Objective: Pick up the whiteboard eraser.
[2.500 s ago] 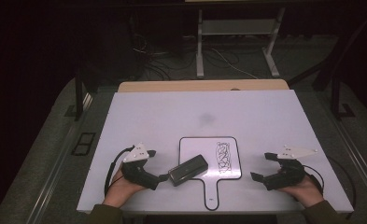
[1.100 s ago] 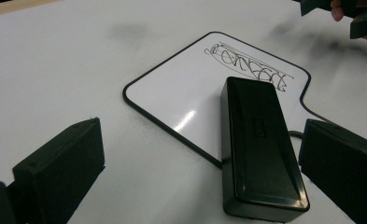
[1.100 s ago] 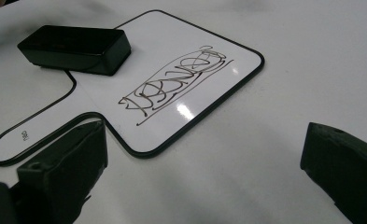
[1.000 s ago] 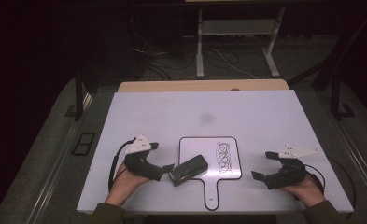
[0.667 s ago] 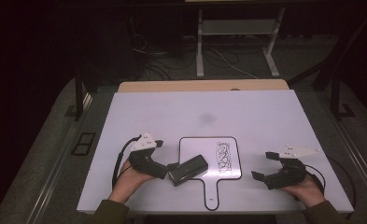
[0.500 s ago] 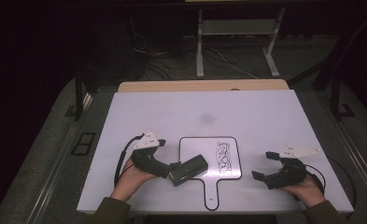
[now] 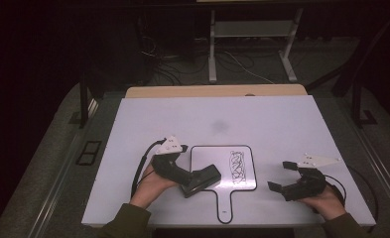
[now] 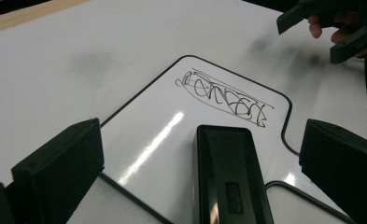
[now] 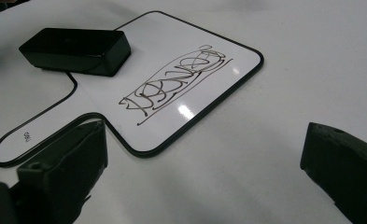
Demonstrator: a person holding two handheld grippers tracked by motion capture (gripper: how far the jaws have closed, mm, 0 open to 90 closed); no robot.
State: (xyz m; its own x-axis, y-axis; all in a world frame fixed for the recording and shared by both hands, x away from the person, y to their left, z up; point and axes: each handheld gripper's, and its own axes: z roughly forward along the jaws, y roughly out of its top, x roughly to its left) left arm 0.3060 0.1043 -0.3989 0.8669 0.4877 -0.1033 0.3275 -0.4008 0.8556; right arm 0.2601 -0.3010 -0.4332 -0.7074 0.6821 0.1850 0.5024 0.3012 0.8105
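A small handled whiteboard (image 7: 206, 157) lies at the table's near middle, with a black scribble (image 7: 238, 167) on its right half. A black eraser block (image 7: 205, 178) rests on the board's lower left. My left gripper (image 7: 186, 179) is open, its jaws straddling the eraser's near end. In the left gripper view the eraser (image 8: 229, 182) lies between the wide-apart jaws, with the scribble (image 8: 223, 97) beyond. My right gripper (image 7: 281, 177) is open and empty, right of the board. The right gripper view looks across the scribble (image 9: 176, 86) to the eraser (image 9: 76, 49).
The white tabletop (image 7: 282, 124) has a faint grey smudge (image 7: 218, 126) beyond the board. A wooden strip (image 7: 217, 90) runs along its far edge. Behind stand a metal rack (image 7: 252, 29) and floor cables (image 7: 177, 64). The other hand's gripper (image 8: 330, 23) shows at top right.
My left gripper has moved right and forward to the eraser, and its jaws now sit on either side of it. The right gripper and the board have stayed put.
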